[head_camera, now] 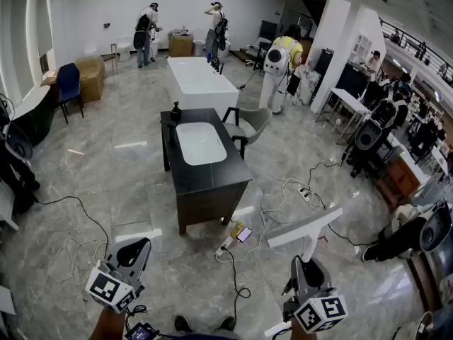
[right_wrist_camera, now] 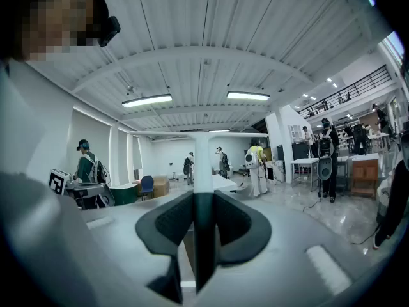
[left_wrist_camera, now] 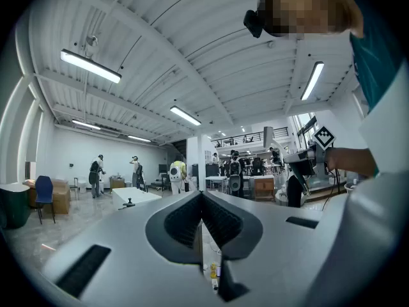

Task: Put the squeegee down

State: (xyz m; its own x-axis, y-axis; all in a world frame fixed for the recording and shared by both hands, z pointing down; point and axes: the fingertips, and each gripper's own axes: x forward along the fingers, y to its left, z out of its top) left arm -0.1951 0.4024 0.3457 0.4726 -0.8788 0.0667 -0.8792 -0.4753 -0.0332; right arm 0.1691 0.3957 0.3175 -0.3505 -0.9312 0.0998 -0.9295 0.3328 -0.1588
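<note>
So there's just one squeegee (head_camera: 304, 227) here and the right gripper (head_camera: 309, 266) is clamping its handle. The white blade is sitting crosswise at the far end, up in the air off the near right corner of the one dark table (head_camera: 212, 183). The left gripper (head_camera: 136, 250) is holding nothing, jaws pressing together. Two grippers total, both pointing roughly level.

Ahead of me a grey marble-tile floor (head_camera: 127, 183) runs to a white far wall (head_camera: 92, 13). Mid-room stands a dark vanity cabinet (head_camera: 212, 186) with a white basin (head_camera: 200, 142). A grey armchair (head_camera: 251, 125) sits just to its right, and a long white counter (head_camera: 200, 83) stands beyond. A blue chair (head_camera: 69, 82) and cardboard boxes (head_camera: 90, 76) are at far left. Cables (head_camera: 283, 193) trail over the near-right floor. Tube lights (left_wrist_camera: 91, 66) hang under a ribbed ceiling (left_wrist_camera: 192, 43).
</note>
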